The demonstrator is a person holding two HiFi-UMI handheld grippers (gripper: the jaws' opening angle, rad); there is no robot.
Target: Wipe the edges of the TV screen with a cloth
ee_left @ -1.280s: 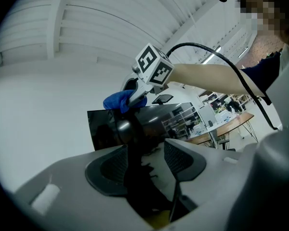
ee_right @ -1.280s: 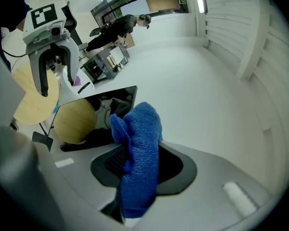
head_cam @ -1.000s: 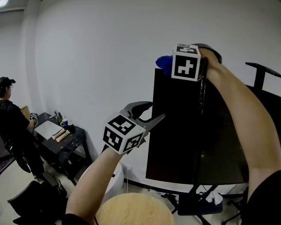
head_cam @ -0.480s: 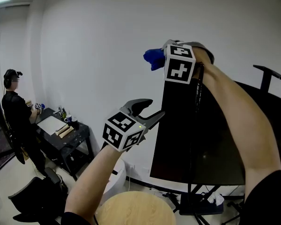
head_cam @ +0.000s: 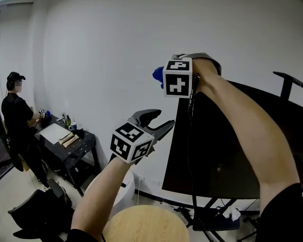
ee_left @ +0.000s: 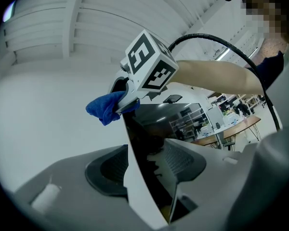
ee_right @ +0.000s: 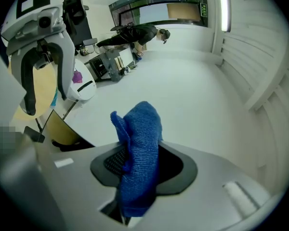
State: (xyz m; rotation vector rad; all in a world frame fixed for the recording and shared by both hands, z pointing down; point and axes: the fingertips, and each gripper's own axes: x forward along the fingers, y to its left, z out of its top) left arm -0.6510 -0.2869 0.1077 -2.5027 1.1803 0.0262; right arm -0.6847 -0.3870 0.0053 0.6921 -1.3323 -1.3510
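Blue cloth (ee_right: 138, 153) pinched firmly in the right tongs (ee_right: 135, 179), close at the TV (head_cam: 227, 150) upper corner, left tongs (ee_left: 147, 170) apart (TV side edge passes between them)

Blue cloth (ee_right: 137, 153), black TV screen (head_cam: 227, 145), black-and-white marker cubes (head_cam: 178, 77), white wall (head_cam: 101, 44).

The blue cloth (ee_right: 137, 162) is showing a soft, nubbly knit; the TV screen (ee_left: 154, 124), mid-frame, is gleaming glossy black, mirroring a room; the stool seat (head_cam: 146, 226) is looking like pale matt wood.
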